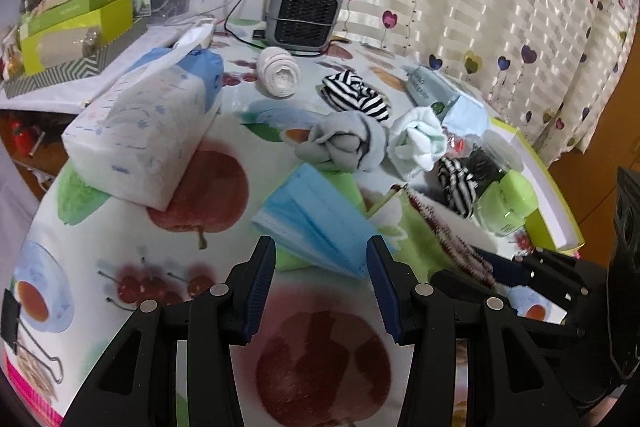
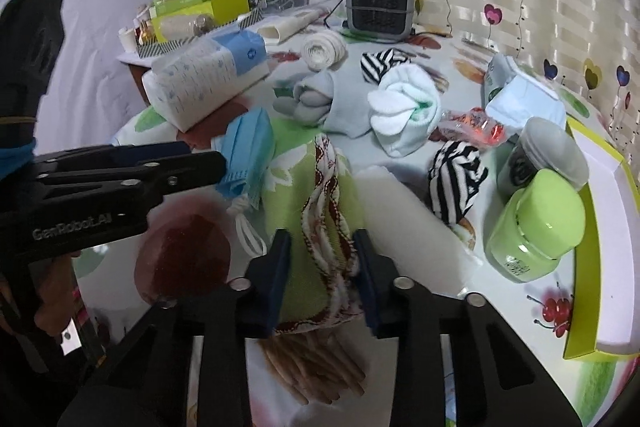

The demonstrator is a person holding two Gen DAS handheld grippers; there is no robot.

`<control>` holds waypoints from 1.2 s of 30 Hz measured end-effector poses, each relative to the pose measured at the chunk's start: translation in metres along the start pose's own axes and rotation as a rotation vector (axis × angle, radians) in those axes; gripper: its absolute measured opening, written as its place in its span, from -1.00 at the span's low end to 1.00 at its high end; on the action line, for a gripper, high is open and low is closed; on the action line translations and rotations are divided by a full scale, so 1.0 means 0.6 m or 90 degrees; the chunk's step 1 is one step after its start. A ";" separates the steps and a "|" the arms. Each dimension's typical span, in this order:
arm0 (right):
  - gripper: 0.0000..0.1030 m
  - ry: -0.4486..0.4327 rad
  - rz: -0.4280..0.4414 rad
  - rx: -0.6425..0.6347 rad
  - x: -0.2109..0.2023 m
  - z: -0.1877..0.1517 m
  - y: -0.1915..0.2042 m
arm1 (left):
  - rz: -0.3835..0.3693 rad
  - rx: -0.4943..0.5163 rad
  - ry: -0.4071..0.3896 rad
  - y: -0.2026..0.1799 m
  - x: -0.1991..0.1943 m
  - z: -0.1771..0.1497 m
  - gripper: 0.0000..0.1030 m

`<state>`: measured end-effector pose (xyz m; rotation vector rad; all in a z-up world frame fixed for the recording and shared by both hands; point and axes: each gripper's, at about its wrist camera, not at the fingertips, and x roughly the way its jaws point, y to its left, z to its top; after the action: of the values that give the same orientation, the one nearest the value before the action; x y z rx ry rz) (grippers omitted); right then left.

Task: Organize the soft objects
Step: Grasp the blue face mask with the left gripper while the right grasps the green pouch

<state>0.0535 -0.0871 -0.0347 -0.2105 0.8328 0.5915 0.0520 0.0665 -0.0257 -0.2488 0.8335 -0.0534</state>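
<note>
My right gripper [image 2: 322, 247] is shut on the bunched near edge of a green cloth [image 2: 296, 211] with red-and-white trim, which lies flat on the fruit-print tablecloth [image 1: 320, 347]. A stack of blue face masks [image 1: 316, 223] lies partly on that cloth. My left gripper [image 1: 320, 251] stands open right at the stack's near edge, its pads apart. From the right wrist view the left gripper [image 2: 208, 155] comes in from the left, level with the masks [image 2: 248, 151]. Beyond lie a grey sock bundle [image 1: 344, 143], a white-mint sock [image 1: 418, 139], a cream sock roll [image 1: 280, 71] and two striped socks [image 1: 356, 95].
A tissue pack [image 1: 148, 131] lies at the left and a grey heater [image 1: 306, 15] stands at the back. At the right are a green jar [image 2: 536, 223], a grey-lidded jar [image 2: 540, 155] and a yellow-green box lid [image 2: 608, 227]. Cluttered boxes [image 1: 76, 27] fill the back left.
</note>
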 end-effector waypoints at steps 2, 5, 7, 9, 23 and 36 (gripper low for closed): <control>-0.60 -0.008 -0.003 0.005 -0.008 -0.001 -0.004 | -0.007 -0.001 -0.005 -0.003 -0.002 0.003 -0.07; -0.66 -0.010 -0.004 0.008 -0.012 -0.002 -0.007 | -0.008 0.001 -0.007 -0.010 0.004 0.010 0.04; -0.66 -0.004 -0.003 0.008 -0.008 -0.004 -0.008 | -0.005 -0.003 0.010 -0.011 0.019 0.014 0.04; -0.66 0.007 0.008 0.006 0.000 -0.004 -0.010 | 0.001 -0.003 0.023 -0.014 0.033 0.016 0.04; -0.70 -0.021 0.011 -0.003 -0.016 -0.007 -0.008 | 0.052 0.018 0.005 -0.017 0.025 0.017 -0.77; -0.70 -0.095 0.019 0.015 -0.086 -0.003 -0.010 | 0.051 0.037 -0.056 -0.036 -0.057 0.015 -0.81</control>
<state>0.0291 -0.1139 0.0025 -0.1317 0.6989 0.6173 0.0367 0.0520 0.0100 -0.1625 0.7517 0.0084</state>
